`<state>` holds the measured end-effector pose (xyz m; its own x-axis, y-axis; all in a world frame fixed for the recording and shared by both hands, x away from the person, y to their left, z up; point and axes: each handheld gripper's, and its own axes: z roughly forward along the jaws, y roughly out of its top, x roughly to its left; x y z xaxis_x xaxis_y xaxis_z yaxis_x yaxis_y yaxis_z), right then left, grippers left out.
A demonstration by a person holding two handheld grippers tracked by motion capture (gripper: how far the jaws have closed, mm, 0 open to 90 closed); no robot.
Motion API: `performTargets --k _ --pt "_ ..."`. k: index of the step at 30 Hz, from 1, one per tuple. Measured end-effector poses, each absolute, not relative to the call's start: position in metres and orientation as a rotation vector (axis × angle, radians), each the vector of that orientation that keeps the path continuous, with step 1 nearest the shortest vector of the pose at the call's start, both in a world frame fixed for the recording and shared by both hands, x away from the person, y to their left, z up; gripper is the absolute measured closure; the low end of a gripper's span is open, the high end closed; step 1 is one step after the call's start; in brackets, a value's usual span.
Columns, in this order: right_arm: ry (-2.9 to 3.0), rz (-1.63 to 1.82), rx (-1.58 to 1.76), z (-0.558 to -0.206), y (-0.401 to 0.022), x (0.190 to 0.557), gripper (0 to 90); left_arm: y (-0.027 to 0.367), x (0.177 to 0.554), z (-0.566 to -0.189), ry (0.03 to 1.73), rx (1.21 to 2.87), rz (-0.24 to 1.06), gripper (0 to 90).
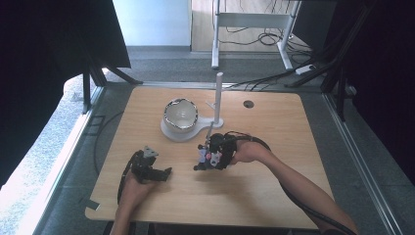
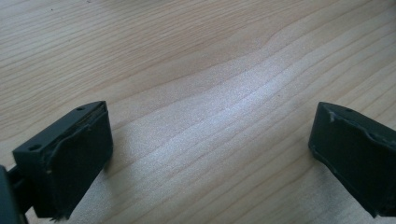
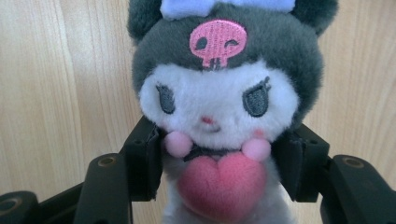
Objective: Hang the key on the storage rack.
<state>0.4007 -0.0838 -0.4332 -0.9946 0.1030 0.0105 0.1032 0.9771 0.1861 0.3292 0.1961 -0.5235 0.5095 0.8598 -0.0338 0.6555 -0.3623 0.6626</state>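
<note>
A small plush doll point(image 3: 217, 107) with a white face, dark grey hood, pink skull patch and pink heart is clamped at its body between the jaws of my right gripper point(image 3: 217, 161). In the high view the doll point(image 1: 204, 157) hangs at the tip of my right gripper point(image 1: 208, 156), just above the wooden table point(image 1: 274, 196) near its middle. My left gripper point(image 1: 166, 172) rests at the front left of the table. Its jaws stand wide apart over bare wood in the left gripper view point(image 2: 210, 154), with nothing between them.
A metal bowl point(image 1: 180, 114) sits on a white base point(image 1: 169, 133) with an upright white post point(image 1: 219, 95) behind my right gripper. A round cable hole point(image 1: 248, 104) lies at the back right. Table edges drop off on all sides.
</note>
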Motion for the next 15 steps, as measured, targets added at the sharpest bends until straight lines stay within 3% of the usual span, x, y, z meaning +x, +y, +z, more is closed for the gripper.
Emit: performTargets --k 15 --pt "-3.112 -0.363 -0.230 -0.405 -0.112 0.415 40.8 0.196 0.329 -0.523 1.232 2.134 0.428 0.0"
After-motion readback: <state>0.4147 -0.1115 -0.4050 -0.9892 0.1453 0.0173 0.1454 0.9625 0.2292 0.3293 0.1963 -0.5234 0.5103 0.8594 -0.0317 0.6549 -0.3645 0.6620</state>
